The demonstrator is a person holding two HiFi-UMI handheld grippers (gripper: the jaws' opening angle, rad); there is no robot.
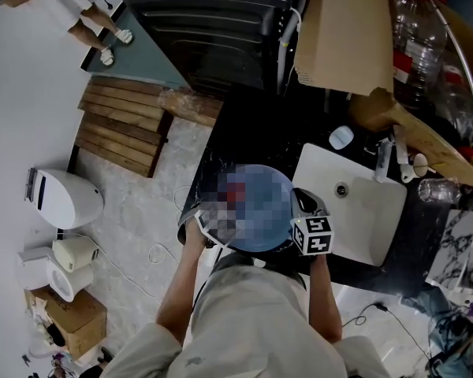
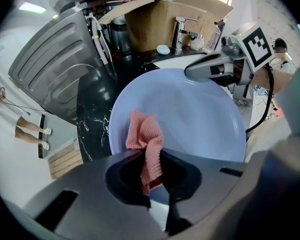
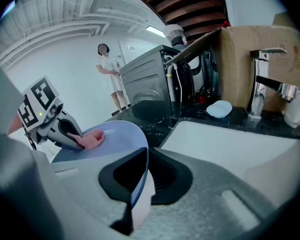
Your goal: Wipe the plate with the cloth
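A pale blue plate (image 2: 195, 114) is held up over the black counter, to the left of the sink. My right gripper (image 3: 140, 165) is shut on the plate's rim, which runs between its jaws. My left gripper (image 2: 152, 156) is shut on a pink knitted cloth (image 2: 146, 136), and the cloth's free end lies against the plate's face near its lower left edge. In the head view the plate (image 1: 268, 211) sits between the left gripper (image 1: 201, 231) and the right gripper (image 1: 306, 209); a mosaic patch hides part of it. The right gripper view shows the cloth (image 3: 90, 140) pressed to the plate.
A white sink (image 1: 363, 227) with a chrome faucet (image 3: 260, 91) lies to the right. A pale soap bar (image 1: 340, 138) rests on the black marble counter (image 1: 252, 144). A cardboard box (image 1: 343, 34) and a dark washing machine (image 1: 213, 22) stand behind. A person (image 3: 109, 74) stands far off.
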